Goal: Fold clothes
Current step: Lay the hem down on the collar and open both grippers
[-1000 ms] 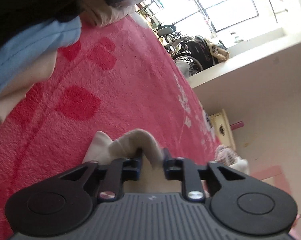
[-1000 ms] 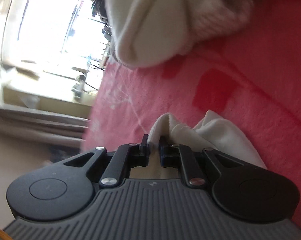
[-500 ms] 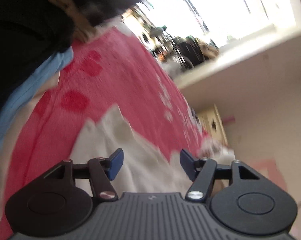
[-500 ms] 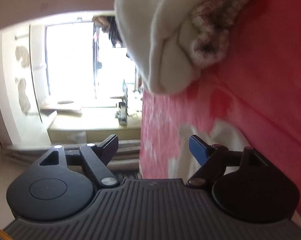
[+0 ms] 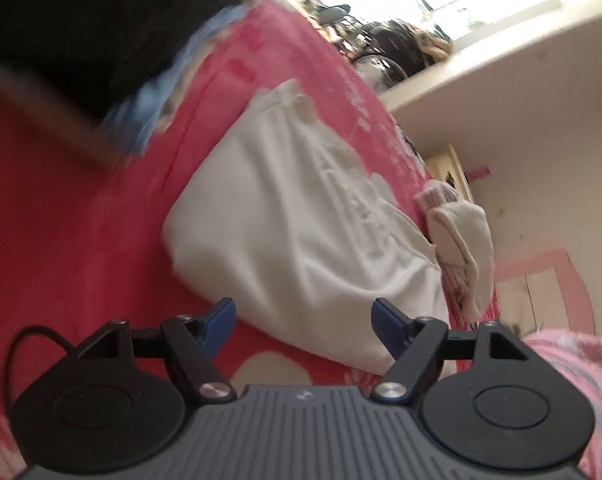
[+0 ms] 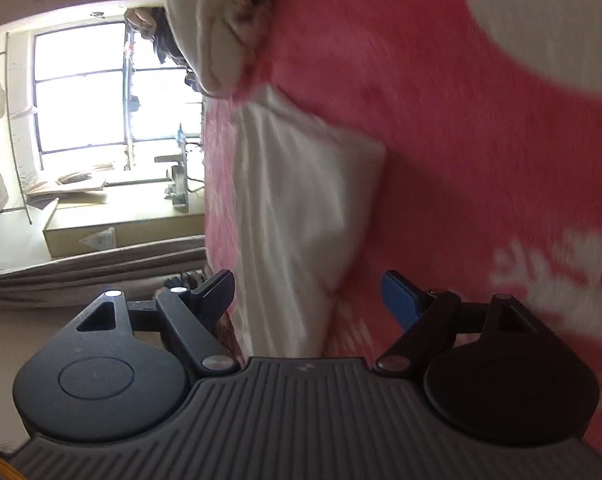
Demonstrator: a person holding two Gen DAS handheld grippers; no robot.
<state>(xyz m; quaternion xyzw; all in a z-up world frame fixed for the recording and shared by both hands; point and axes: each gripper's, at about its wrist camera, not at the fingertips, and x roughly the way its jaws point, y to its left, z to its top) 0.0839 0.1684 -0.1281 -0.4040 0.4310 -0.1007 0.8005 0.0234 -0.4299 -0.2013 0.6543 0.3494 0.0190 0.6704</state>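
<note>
Left tongs (image 5: pixel 303 322) are spreading, jaws opening wide, nothing between the blue pads (image 5: pixel 387 322) but air. Just ahead lies the white garment (image 5: pixel 301 216), folded flat on the red blanket (image 5: pixel 81 240) of the bed and clear of both fingers. Right tongs (image 6: pixel 307 294) stand wide apart too, empty, and the same white garment (image 6: pixel 301 208) runs forward from between them along the blanket's edge, where the bed drops off to the room. Beyond the garment's far end sits a cream folded piece (image 5: pixel 461 252) with a pink-checked one, near the bed's far edge. A light-blue cloth (image 5: pixel 153 96) and a dark one, both blurred, lie toward the bed's other side.
</note>
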